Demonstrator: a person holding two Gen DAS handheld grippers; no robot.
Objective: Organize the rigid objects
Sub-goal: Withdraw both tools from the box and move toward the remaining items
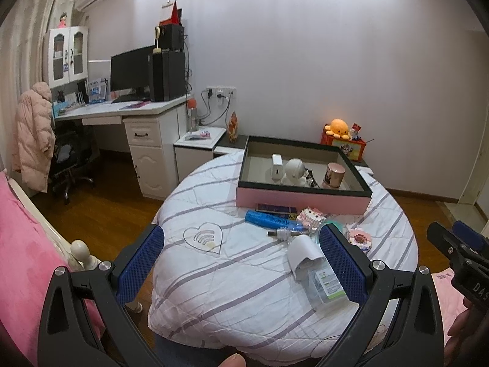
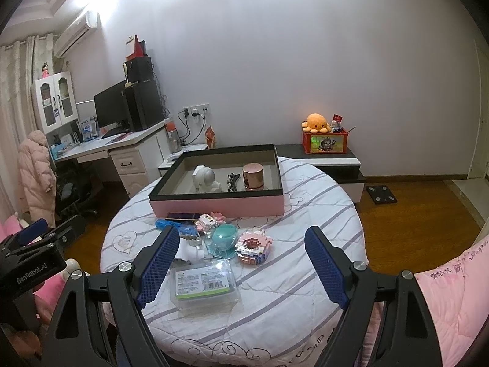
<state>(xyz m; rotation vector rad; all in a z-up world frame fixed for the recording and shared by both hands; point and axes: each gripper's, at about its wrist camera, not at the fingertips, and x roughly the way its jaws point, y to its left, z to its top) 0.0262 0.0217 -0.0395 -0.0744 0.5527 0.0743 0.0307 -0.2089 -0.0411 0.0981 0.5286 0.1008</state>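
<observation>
A pink box with a black rim sits at the far side of a round cloth-covered table. It holds a white robot figure, a copper-lidded jar and a black clip. In front of it lie a blue tube, a dark flat case, pink brick figures, a teal bowl, a white cup and a clear packet with a green label. My left gripper and right gripper are both open and empty above the near table edge.
A white desk with monitor and black speakers stands far left, with a chair and pink coat. A low cabinet with an orange plush and red box is behind the table. Pink bedding flanks both sides.
</observation>
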